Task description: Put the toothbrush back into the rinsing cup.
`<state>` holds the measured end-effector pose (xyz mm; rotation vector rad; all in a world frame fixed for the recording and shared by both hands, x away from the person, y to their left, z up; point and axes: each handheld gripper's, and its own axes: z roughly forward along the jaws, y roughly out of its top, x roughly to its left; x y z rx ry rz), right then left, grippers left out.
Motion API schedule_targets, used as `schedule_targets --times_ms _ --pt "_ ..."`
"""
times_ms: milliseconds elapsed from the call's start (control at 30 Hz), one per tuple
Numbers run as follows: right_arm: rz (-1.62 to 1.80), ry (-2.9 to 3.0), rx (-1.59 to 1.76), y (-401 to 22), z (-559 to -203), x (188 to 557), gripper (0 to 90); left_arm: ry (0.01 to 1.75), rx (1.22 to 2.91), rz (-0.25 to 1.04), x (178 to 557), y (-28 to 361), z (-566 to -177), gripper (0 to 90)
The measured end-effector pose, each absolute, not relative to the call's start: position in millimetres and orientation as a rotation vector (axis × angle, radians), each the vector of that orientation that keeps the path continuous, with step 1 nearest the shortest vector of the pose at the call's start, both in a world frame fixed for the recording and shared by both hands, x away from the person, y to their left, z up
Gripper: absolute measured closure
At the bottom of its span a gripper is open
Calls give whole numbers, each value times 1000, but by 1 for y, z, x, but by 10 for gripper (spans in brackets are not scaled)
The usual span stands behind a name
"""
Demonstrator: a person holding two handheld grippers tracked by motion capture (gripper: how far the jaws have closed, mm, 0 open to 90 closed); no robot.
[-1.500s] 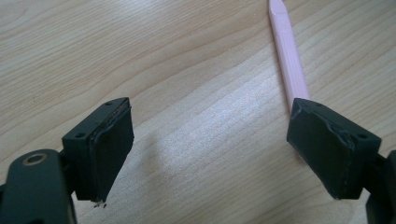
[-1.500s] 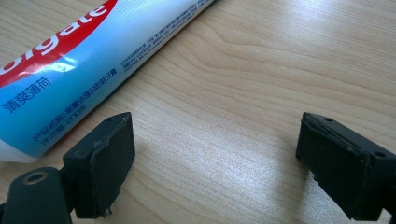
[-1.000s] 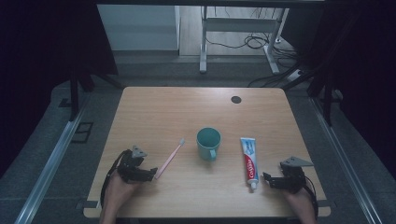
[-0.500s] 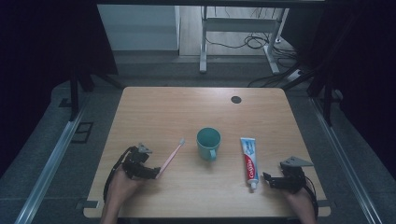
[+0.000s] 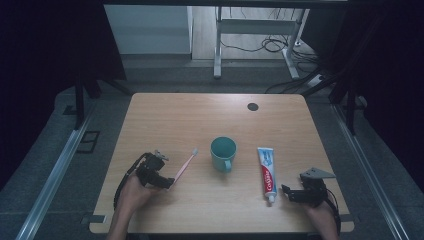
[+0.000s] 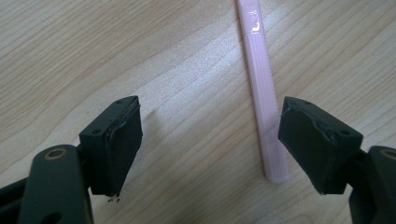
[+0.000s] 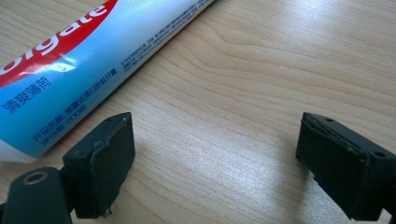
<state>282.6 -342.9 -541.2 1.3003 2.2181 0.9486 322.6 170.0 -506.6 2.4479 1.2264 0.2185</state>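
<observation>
- a pink toothbrush (image 5: 183,167) lies flat on the wooden counter (image 5: 165,117), near the front left, with its brush end pointing away toward the cup.
- a green cup (image 5: 223,152) stands upright in the middle, between the toothbrush and a tube of toothpaste (image 5: 266,167). it is near them both but touches neither.
- a small dark round spot (image 5: 252,106) sits far back on the counter, well apart from everything.
- nothing lies between the left tool (image 5: 167,182) and the toothbrush.
- the left tool is spread, and its jaws have just been closing a bit. the end of the toothbrush handle (image 6: 266,116) lies between them, close to one jaw, and the pads do not press on it.
- the right tool (image 5: 286,192) is spread wide with just bare wood between its jaws. it sits just beside the cap end of the toothpaste.
- the right tool's close view shows red and blue writing on the toothpaste (image 7: 70,60), too small to read from above.
- the view from above shows the cup, which the close views leave out.
</observation>
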Motion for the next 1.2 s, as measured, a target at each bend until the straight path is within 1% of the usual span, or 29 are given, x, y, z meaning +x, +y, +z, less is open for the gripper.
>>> schedule_targets --times_ms 367,800,933,1200 --pt "948 2218 1300 -343 -541 283 112 1249 2556 141 342 155 -503 228" --pt "948 2218 1300 -343 -541 283 112 1283 2614 73 357 141 -498 242" --pt "948 2218 1300 -343 -541 283 112 1293 2633 57 363 137 -496 258" --pt "948 2218 1300 -343 -541 283 112 1305 2673 45 374 126 -494 330"
